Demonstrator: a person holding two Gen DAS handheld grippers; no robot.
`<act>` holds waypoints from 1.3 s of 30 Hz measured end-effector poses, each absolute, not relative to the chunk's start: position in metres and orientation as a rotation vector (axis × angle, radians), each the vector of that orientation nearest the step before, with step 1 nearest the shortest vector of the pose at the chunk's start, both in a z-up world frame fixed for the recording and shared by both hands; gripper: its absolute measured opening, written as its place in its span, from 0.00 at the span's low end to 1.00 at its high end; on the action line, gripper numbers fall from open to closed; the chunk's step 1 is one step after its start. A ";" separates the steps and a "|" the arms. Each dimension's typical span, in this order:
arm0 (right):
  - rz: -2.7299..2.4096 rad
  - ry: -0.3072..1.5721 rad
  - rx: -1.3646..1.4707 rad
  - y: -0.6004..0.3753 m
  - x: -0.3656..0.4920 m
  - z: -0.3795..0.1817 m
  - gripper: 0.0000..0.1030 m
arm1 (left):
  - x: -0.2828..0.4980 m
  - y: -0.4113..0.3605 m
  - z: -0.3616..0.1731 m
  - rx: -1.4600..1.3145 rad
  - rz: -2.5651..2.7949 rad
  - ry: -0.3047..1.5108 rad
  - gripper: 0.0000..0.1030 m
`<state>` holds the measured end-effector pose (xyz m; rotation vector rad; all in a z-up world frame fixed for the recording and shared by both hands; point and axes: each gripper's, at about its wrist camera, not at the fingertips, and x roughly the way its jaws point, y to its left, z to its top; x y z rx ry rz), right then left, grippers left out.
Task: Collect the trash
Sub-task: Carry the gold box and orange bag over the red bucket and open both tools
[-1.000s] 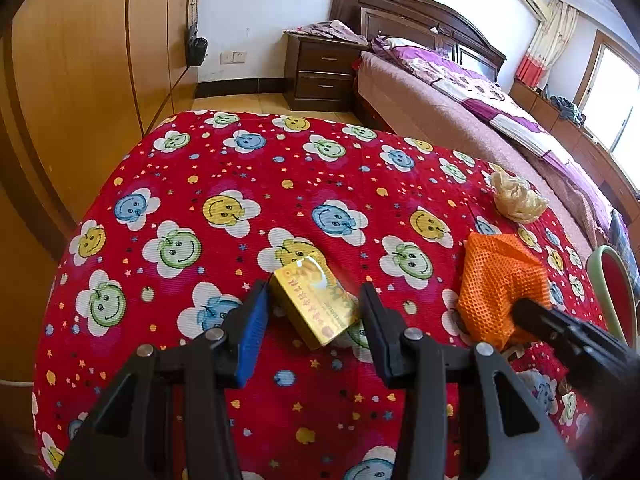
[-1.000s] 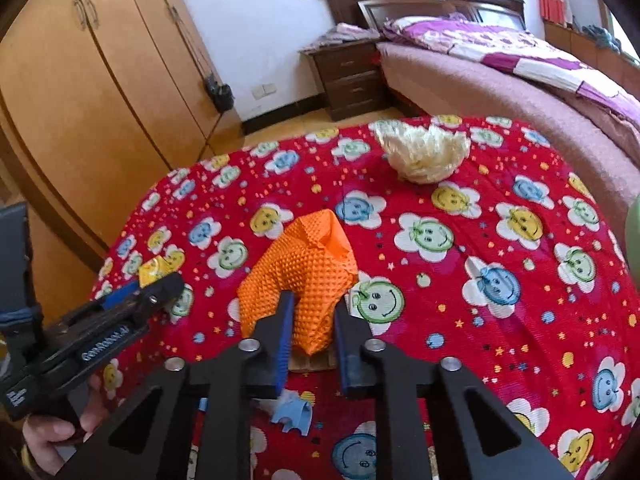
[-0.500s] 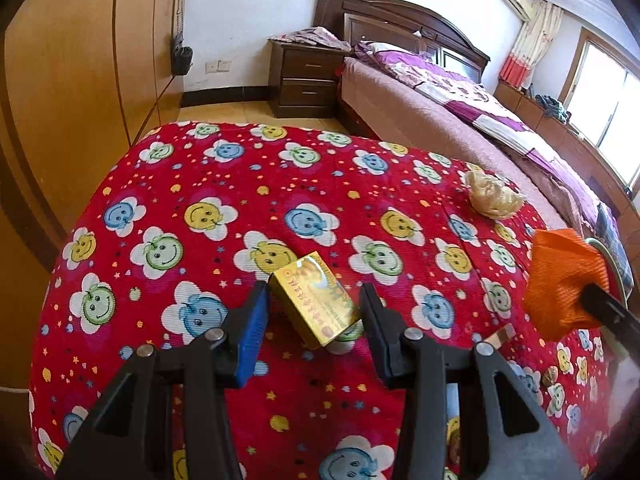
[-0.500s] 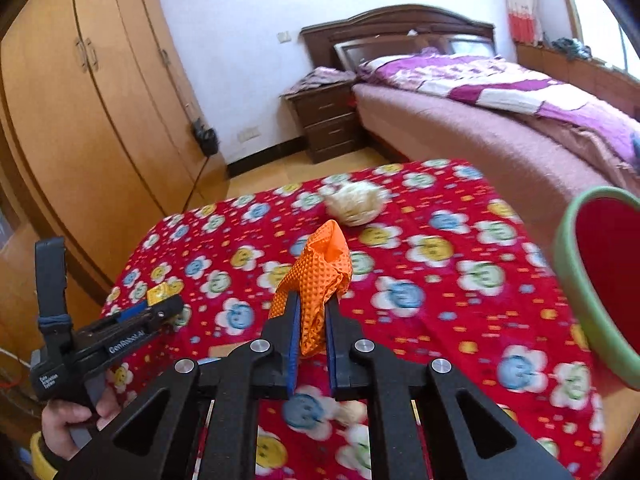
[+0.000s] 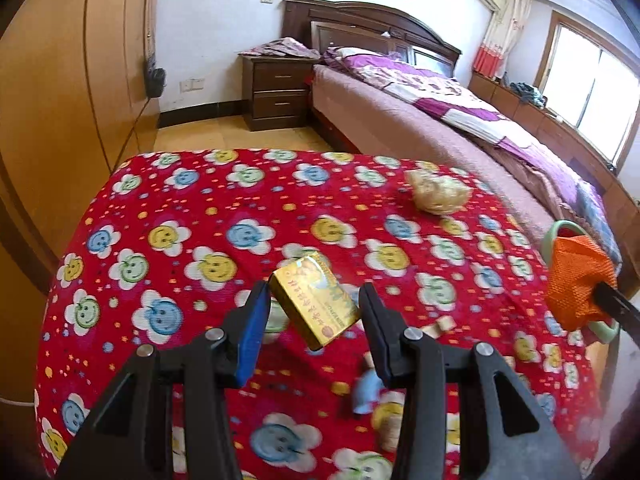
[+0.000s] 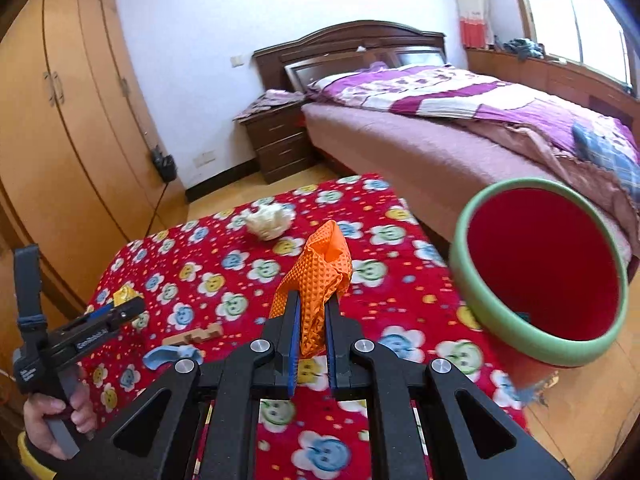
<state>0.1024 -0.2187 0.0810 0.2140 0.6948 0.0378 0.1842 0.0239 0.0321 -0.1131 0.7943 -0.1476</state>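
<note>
Two grippers were up over my red smiley-flower tablecloth (image 5: pixel 180 208). Red bin with green rim (image 6: pixel 516 332) stood off the table's right edge. My right gripper (image 6: pixel 311 320) was clamped narrow on the orange mesh cloth (image 6: pixel 320 276), held near the bin. My left gripper (image 5: pixel 312 312) pinched the gold box (image 5: pixel 316 300) above the cloth. A crumpled cream wad (image 5: pixel 438 196) lay farther back.

Sunlit bedroom: bed (image 6: pixel 460 128), wardrobe (image 6: pixel 60 140), nightstand (image 5: pixel 278 94).
</note>
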 end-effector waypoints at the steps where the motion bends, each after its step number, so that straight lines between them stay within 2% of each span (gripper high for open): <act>1: 0.027 0.691 0.217 -0.223 0.100 0.082 0.10 | 0.182 0.021 0.035 -0.114 -0.160 0.793 0.45; 17: -0.057 0.639 0.283 -0.283 0.067 0.089 0.10 | 0.157 -0.056 0.066 -0.097 -0.329 0.797 0.45; 39: -0.246 0.571 0.422 -0.403 0.035 0.080 0.10 | 0.155 -0.217 0.077 0.028 -0.586 0.834 0.45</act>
